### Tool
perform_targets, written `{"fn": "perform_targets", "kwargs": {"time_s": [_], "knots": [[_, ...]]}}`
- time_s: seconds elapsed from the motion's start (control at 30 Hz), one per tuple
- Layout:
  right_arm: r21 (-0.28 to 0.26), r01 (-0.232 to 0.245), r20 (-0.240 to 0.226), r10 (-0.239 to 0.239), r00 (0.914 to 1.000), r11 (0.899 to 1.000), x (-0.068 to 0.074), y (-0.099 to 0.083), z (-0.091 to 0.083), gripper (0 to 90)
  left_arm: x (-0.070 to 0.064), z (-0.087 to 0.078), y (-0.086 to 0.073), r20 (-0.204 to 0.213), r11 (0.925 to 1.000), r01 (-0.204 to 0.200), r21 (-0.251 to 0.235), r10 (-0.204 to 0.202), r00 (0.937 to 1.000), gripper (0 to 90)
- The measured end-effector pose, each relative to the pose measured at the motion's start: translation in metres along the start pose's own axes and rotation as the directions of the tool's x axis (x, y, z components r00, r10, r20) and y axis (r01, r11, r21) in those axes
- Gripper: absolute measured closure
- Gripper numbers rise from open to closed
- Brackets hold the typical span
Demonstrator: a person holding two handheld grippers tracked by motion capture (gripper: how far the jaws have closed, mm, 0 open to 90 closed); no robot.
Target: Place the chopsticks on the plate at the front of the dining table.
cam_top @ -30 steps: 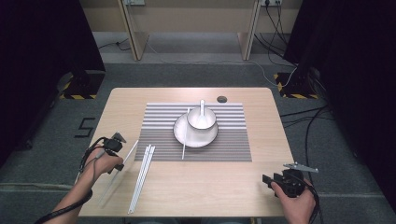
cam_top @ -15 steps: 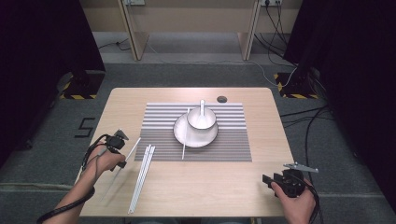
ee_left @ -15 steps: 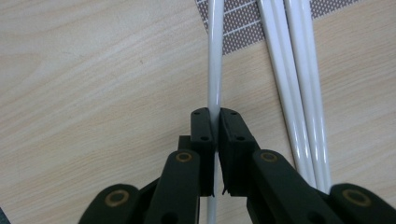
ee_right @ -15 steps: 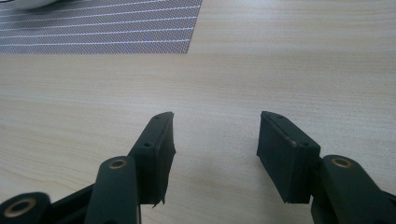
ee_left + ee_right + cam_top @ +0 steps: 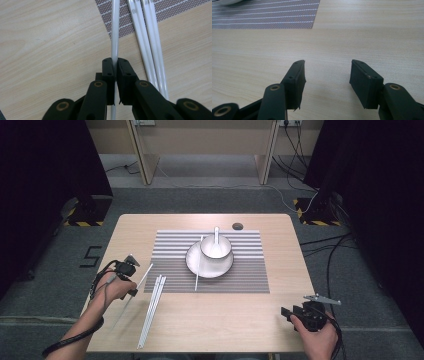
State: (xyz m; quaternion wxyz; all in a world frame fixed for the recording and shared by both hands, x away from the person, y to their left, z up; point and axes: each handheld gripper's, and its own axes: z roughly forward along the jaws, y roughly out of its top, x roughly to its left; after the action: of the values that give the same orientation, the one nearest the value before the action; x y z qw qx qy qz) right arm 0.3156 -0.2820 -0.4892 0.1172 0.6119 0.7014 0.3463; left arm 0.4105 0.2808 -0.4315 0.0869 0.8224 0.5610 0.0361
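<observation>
The single white chopstick (image 5: 115,32) was clamped between the jaws of the left gripper (image 5: 115,65), which were pressed against it from both sides. The stick ran straight on past the jaw tips and crossed the corner of the striped placemat (image 5: 113,15) at its far end. In the high view the same chopstick (image 5: 143,275) lay slanted at the left part of the table (image 5: 280,227), its upper end at the left edge of the placemat (image 5: 250,270) and its lower length passing under the left gripper (image 5: 131,281).

Just beside it, to the right, lay a bundle of further white chopsticks (image 5: 150,45), side by side and touching one another. Their far ends rested on the placemat and their near ends on bare wood. In the high view this bundle (image 5: 152,307) ran diagonally from the placemat's lower left corner toward the near edge of the table.

A white plate (image 5: 192,265) stood in the middle of the placemat. A white bowl (image 5: 222,252) sat on it, with a white spoon (image 5: 216,237) standing in the bowl. One more chopstick (image 5: 198,265) lay across the plate's left side.

A small dark round spot (image 5: 237,225) was visible on the table beyond the placemat.

The right gripper (image 5: 327,72) hung over bare wood at the near right corner, jaws spread wide with nothing between them, well apart from the placemat (image 5: 262,15). In the high view the right gripper (image 5: 286,312) was held in the person's hand.
</observation>
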Motion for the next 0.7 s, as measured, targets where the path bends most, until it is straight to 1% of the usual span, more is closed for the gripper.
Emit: {"fn": "perform_targets", "kwargs": {"time_s": [0.3,0.7], "knots": [[0.002,0.002,-0.001,-0.002,1.0,1.0,0.0,0.0001,0.0004,46.2,-0.0021,-0.0037,0.0046,-0.004,0.9999,-0.002,-0.013,0.001,1.0,84.5],[0.002,0.001,-0.002,-0.001,1.0,1.0,0.0,0.0001,0.0004,46.1,-0.0028,-0.0054,0.0102,-0.005,0.9999,0.001,-0.017,-0.001,1.0,84.5]]}}
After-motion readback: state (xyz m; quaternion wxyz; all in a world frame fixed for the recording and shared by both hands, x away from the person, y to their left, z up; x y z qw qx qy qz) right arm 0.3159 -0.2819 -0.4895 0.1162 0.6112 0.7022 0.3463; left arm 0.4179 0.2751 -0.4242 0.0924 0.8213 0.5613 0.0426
